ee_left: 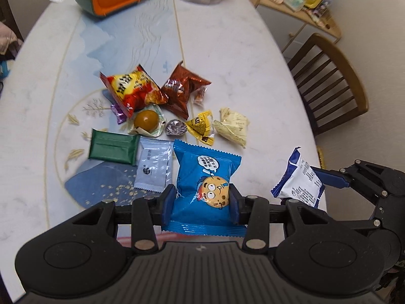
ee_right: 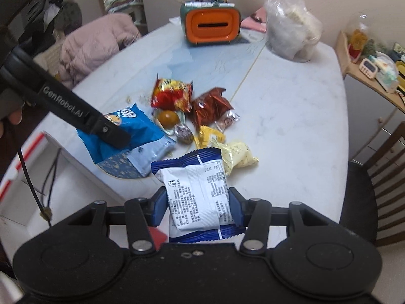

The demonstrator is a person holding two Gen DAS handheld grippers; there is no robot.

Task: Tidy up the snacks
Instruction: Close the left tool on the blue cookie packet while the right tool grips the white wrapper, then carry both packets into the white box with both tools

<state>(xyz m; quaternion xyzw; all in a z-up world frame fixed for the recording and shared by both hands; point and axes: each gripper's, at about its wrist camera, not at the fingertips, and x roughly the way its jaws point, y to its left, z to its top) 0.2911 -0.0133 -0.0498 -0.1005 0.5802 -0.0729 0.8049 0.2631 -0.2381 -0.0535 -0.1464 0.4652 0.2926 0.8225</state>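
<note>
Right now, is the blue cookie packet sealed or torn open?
Sealed, as far as shows. The blue cookie packet, held between the left gripper jaws, looks puffed, and both crimped ends appear intact in the left wrist view.

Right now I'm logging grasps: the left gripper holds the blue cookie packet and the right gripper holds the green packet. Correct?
Not quite. The left gripper does hold the blue cookie packet, but the right gripper holds a white and navy packet, as the right wrist view shows. The green packet lies on the table.
</note>
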